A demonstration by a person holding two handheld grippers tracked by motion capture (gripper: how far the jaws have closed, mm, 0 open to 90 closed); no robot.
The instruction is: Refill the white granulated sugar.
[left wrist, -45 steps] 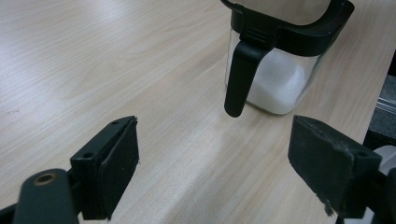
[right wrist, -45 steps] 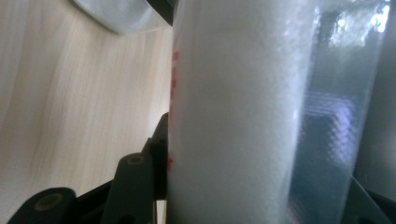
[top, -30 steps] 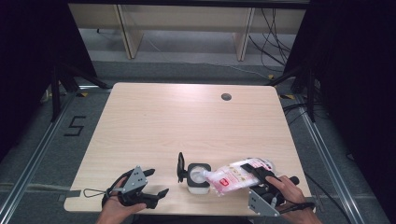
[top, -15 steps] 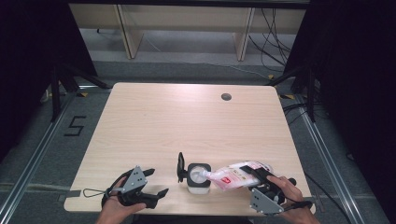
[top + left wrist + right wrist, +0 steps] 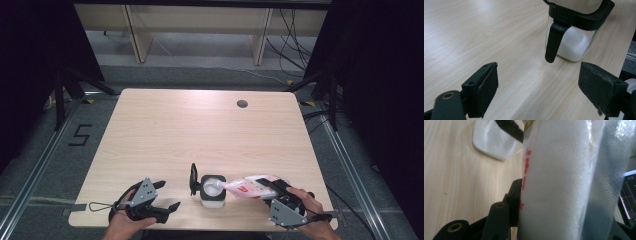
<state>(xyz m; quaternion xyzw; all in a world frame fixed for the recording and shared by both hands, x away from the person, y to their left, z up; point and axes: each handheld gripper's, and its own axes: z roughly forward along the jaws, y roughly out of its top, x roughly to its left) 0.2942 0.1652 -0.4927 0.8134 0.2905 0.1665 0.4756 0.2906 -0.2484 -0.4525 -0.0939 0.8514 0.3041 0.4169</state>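
A small clear jar [image 5: 212,192] of white powder stands near the table's front edge, its black lid [image 5: 193,179] flipped up on the left. My right gripper [image 5: 274,190] is shut on a clear bag [image 5: 252,186] with red print, also full of white powder. The bag lies tipped leftward with its mouth over the jar's opening. In the right gripper view the bag [image 5: 556,185] sits between the jaws, and one finger [image 5: 514,200] presses on its side. My left gripper [image 5: 167,195] rests open on the table left of the jar [image 5: 571,42], with nothing between its jaws [image 5: 541,90].
The wooden table [image 5: 200,135] has a round cable hole [image 5: 242,104] at the back right. Shelving legs and cables lie on the floor beyond the far edge. Metal rails run along both sides of the table.
The right gripper has shifted slightly with the bag, whose mouth now reaches a little further over the jar. The left gripper has stayed in place.
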